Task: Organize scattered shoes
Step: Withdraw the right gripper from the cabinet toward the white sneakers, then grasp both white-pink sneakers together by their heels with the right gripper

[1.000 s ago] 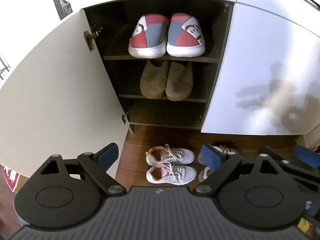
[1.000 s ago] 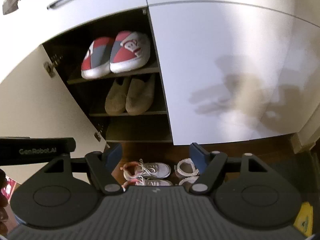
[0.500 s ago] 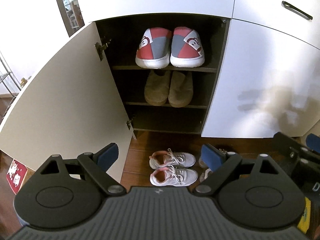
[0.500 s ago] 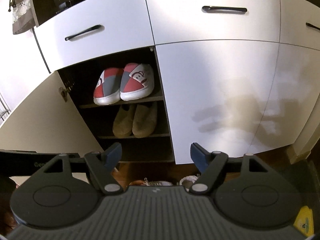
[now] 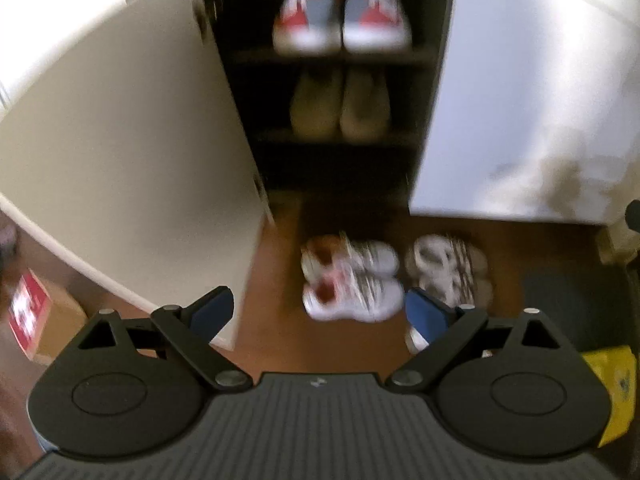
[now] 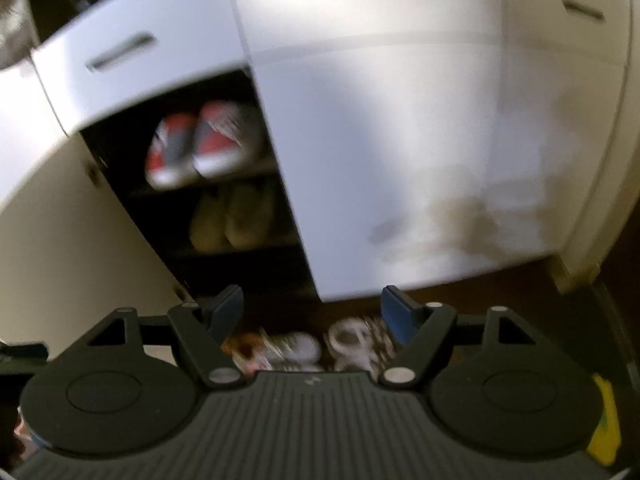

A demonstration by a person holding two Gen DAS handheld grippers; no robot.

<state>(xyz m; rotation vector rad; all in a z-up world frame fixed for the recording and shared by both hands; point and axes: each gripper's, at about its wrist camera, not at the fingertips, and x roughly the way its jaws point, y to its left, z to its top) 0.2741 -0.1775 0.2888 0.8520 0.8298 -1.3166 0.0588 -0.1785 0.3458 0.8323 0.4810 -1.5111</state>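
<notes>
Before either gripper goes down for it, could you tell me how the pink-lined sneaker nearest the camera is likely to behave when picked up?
The sneaker looks like soft mesh, so probably light, with sides that give when squeezed. Its loose laces may dangle or snag. It touches its twin, which may get nudged.

Left gripper [image 5: 319, 312]: tilted steeply downward, jaws spread wide, blue pads [image 5: 212, 312] bare, nothing between them. Right gripper [image 6: 312, 310]: angled downward, jaws likewise wide apart, empty.
</notes>
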